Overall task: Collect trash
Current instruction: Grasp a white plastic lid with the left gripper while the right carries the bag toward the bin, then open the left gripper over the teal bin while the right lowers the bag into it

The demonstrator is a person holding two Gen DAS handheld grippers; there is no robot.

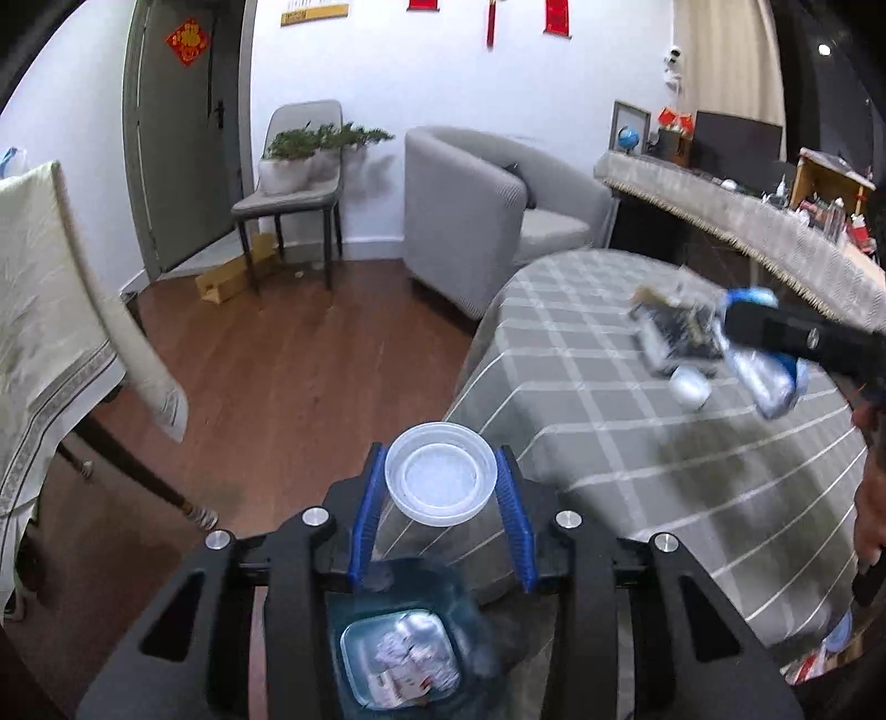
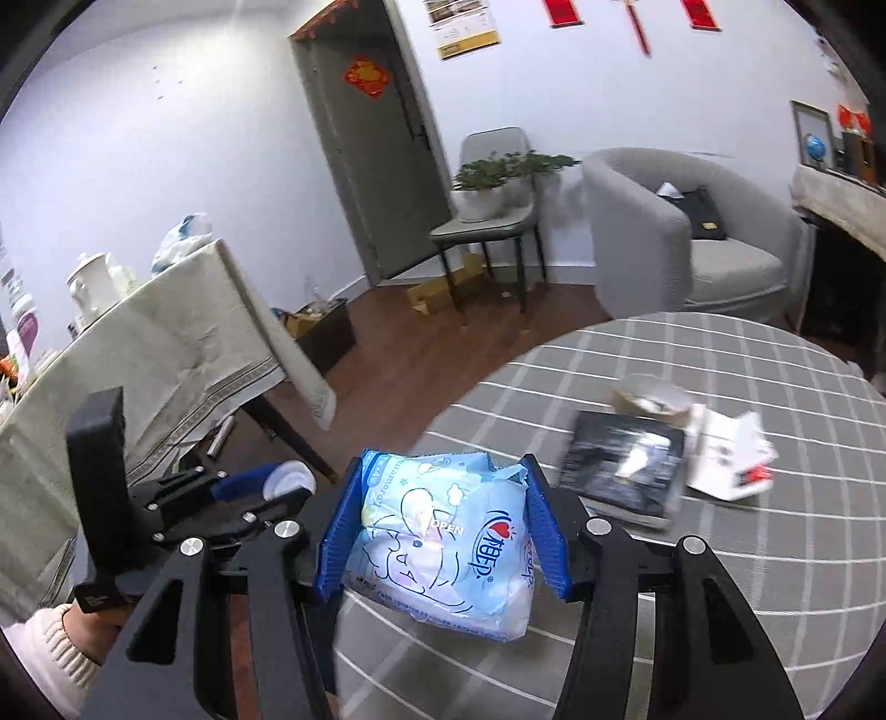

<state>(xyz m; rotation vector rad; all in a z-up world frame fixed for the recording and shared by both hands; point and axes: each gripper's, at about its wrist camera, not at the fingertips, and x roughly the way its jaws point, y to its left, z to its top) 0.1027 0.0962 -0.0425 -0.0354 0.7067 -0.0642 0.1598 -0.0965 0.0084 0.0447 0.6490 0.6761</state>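
Left wrist: left tongs (image 1: 440, 487) clamp plastic cup (image 1: 440, 479), right tongs (image 2: 440, 529) grasp tissue pack (image 2: 443, 545).

Ahead of my tongs, across the wooden floor (image 1: 288, 354), a grey armchair (image 1: 476, 216) stands against the white wall, with a grey chair (image 1: 293, 188) carrying potted plants (image 1: 310, 149) to its left. Further left is a grey door (image 1: 177, 144) bearing a red decoration (image 1: 187, 41).
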